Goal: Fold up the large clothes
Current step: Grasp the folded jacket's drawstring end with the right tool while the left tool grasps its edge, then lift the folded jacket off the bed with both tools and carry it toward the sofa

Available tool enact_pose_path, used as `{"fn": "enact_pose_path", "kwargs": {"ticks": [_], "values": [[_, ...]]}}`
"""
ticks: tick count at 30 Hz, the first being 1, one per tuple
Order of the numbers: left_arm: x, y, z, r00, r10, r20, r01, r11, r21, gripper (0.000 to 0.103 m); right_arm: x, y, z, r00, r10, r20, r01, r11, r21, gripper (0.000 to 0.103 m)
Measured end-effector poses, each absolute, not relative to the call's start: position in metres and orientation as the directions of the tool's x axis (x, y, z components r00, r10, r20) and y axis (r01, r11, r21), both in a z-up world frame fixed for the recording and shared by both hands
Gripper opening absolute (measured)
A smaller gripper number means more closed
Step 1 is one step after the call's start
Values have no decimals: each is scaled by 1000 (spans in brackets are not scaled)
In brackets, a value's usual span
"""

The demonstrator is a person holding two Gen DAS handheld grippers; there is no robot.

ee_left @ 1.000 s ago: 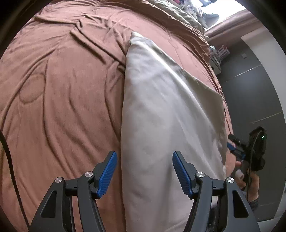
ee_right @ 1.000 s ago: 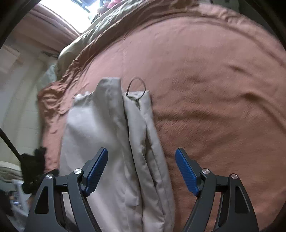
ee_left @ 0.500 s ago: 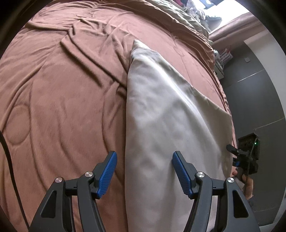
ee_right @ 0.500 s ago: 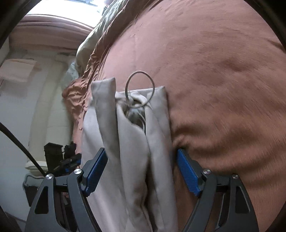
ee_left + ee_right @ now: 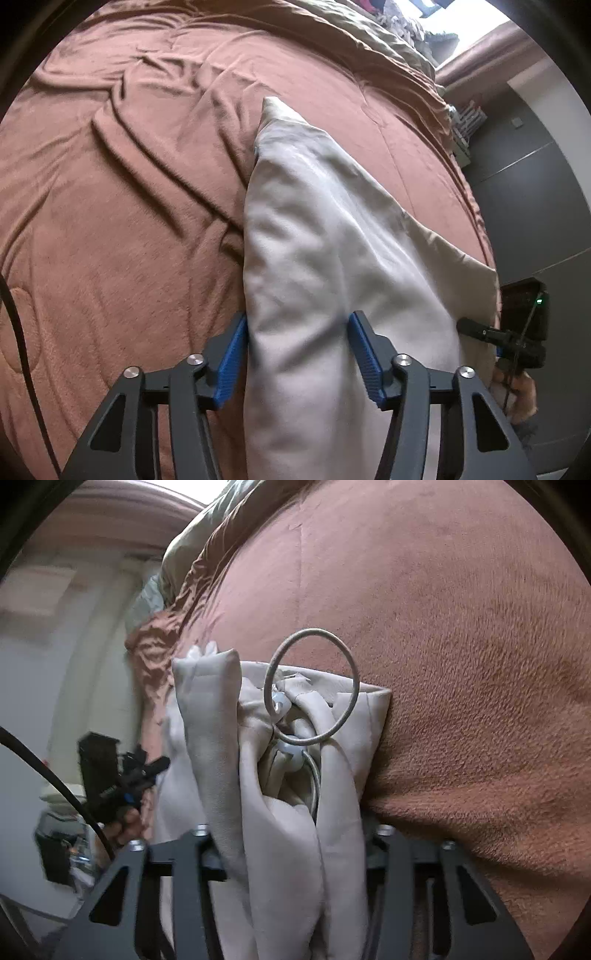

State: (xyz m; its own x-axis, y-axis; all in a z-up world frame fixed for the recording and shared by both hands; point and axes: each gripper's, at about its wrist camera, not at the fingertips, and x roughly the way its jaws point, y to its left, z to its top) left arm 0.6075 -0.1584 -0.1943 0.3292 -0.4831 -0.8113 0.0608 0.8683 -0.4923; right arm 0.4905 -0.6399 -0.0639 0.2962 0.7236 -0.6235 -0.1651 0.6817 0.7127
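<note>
A beige garment [image 5: 332, 229] lies folded lengthwise on the brown bedspread [image 5: 129, 221]. In the left wrist view my left gripper [image 5: 298, 356] is closing, and its blue pads [image 5: 232, 356] squeeze a raised ridge of the cloth's near end. In the right wrist view the same garment's [image 5: 280, 849] waist end is bunched up, with a grey cord loop [image 5: 349, 672] and a white toggle [image 5: 291, 752] on top. My right gripper [image 5: 291, 845] is closing around that bunch. Its pads are hidden by the cloth.
The brown bedspread [image 5: 461, 664] stretches away on all sides, wrinkled at the left in the left wrist view. An olive blanket [image 5: 369, 33] lies at the far end. Dark wall panels [image 5: 524, 184] stand past the bed's right edge. A hand [image 5: 517, 391] holds the other tool.
Both grippers have come forward and down onto the garment. Their jaws have narrowed from wide open to pinching folds of cloth, which now bunches up between them.
</note>
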Motion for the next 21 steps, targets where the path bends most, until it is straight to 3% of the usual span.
{"fn": "enact_pose_path", "kwargs": {"ticks": [2, 8, 13, 21], "values": [[605, -162, -191, 336, -467, -818, 61, 877, -476, 39, 487, -631, -55, 312, 719, -621, -180, 686, 705, 18], [594, -166, -175, 370, -416, -831, 76, 905, -419, 17, 462, -622, -25, 378, 698, -608, -214, 705, 676, 12], [579, -165, -144, 417, -435, -798, 105, 895, -433, 11, 420, -614, -1, 427, 695, -578, -256, 706, 660, 11], [542, -156, -90, 493, -485, -722, 154, 866, -476, 9, 343, -617, 28, 500, 696, -514, -295, 696, 655, 11]]}}
